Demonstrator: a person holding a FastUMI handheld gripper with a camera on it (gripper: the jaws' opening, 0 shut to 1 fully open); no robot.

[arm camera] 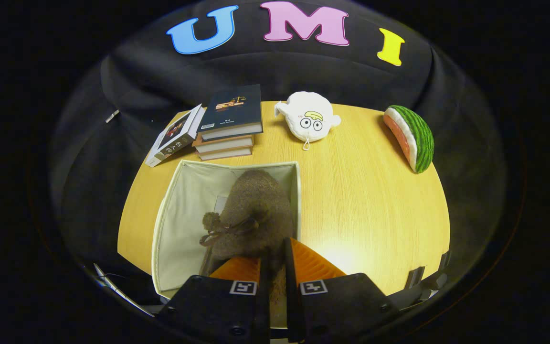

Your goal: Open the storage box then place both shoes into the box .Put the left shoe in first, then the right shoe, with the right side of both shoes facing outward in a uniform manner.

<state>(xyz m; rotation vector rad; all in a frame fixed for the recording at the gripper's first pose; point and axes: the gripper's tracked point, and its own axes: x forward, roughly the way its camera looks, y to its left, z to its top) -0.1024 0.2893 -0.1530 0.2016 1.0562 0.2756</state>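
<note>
The tool (275, 267) points downward, its fingers nearly closed, pinching something between them.

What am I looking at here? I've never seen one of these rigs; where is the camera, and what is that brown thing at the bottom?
There is no robot arm: a person carries a handheld pair of tongs, and a fisheye camera mounted on it looks forward along its two fingers. The fingers are pinched on the edge of a fuzzy brown shoe with a bow, held over the open cream fabric storage box and hanging partly inside it. The box stands on a round wooden table. Beyond the box lie a stack of books with another book leaning on it, a white plush toy and a watermelon-slice plush.
</note>
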